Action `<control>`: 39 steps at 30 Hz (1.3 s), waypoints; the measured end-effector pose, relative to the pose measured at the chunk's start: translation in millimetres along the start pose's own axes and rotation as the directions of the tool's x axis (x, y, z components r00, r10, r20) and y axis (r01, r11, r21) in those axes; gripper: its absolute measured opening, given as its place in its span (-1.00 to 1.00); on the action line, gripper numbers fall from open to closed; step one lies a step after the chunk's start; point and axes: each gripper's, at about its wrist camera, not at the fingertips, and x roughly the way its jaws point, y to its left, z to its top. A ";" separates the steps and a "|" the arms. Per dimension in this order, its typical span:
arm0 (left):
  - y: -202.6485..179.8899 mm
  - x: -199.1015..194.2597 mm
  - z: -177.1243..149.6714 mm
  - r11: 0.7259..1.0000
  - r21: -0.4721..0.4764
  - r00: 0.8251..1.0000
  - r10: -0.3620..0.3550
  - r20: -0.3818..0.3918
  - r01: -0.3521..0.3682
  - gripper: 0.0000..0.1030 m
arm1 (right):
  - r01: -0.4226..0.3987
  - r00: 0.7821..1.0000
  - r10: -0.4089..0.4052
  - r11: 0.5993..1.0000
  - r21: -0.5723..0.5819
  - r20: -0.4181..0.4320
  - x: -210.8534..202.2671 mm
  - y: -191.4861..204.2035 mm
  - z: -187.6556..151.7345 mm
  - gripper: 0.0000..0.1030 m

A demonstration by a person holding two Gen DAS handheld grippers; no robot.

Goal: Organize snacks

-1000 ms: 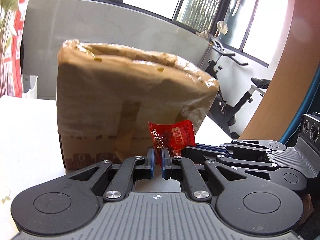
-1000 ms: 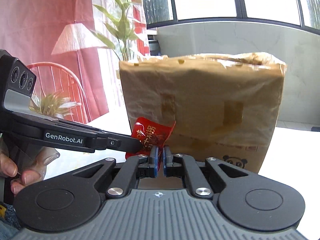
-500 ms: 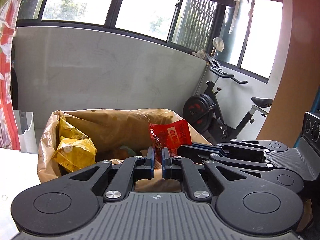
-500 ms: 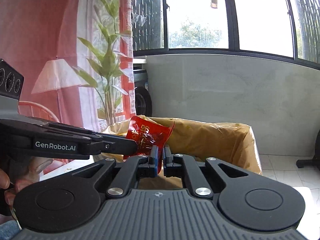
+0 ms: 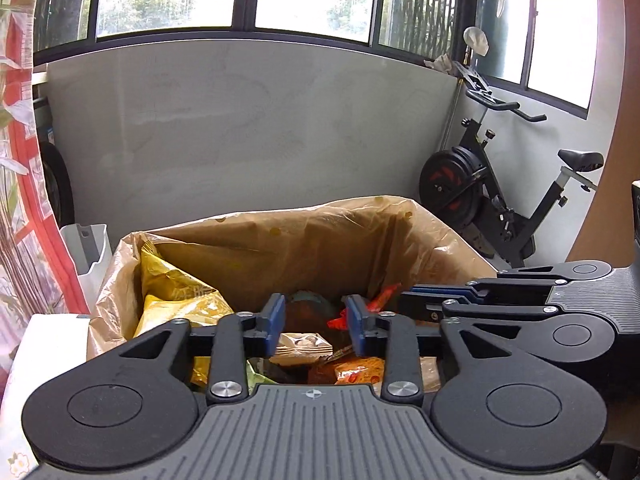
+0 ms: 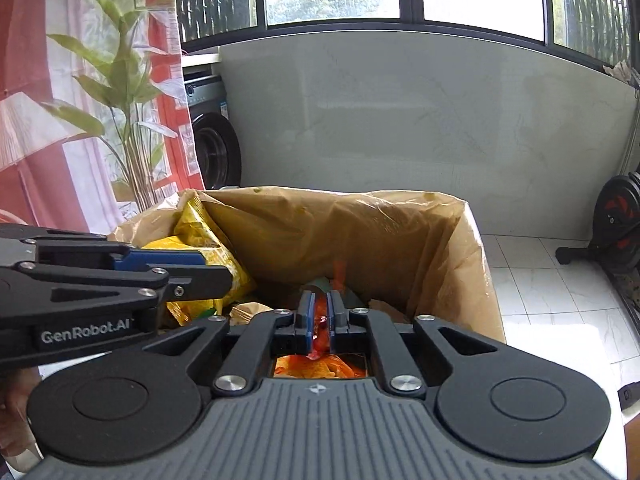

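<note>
A cardboard box lined with a brown plastic bag (image 5: 280,236) stands open, also seen in the right wrist view (image 6: 360,224). Inside lie yellow snack bags (image 5: 176,300) and several small packets (image 5: 300,344). My left gripper (image 5: 316,320) is open and empty above the box's near side. My right gripper (image 6: 319,320) is shut on the red snack packet (image 6: 320,328) and holds it over the box; the packet's tip shows beside the right fingers in the left wrist view (image 5: 380,296). The yellow bags (image 6: 200,244) lean in the box's left corner.
A white table (image 5: 44,332) carries the box. A grey wall panel (image 5: 240,128) stands behind. An exercise bike (image 5: 500,200) is at the right, a washing machine (image 6: 212,148) and a plant (image 6: 120,100) at the left.
Both grippers rose and moved over the box, so its inside shows. My left gripper opened and let go of the red packet; my right gripper still holds it, lower over the box.
</note>
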 end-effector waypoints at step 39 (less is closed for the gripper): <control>-11.4 -186.4 10.4 0.955 -0.077 0.930 0.295 0.220 -0.285 0.84 | 0.139 0.963 -0.172 0.976 0.165 0.208 -161.0 22.1 -1.5 0.99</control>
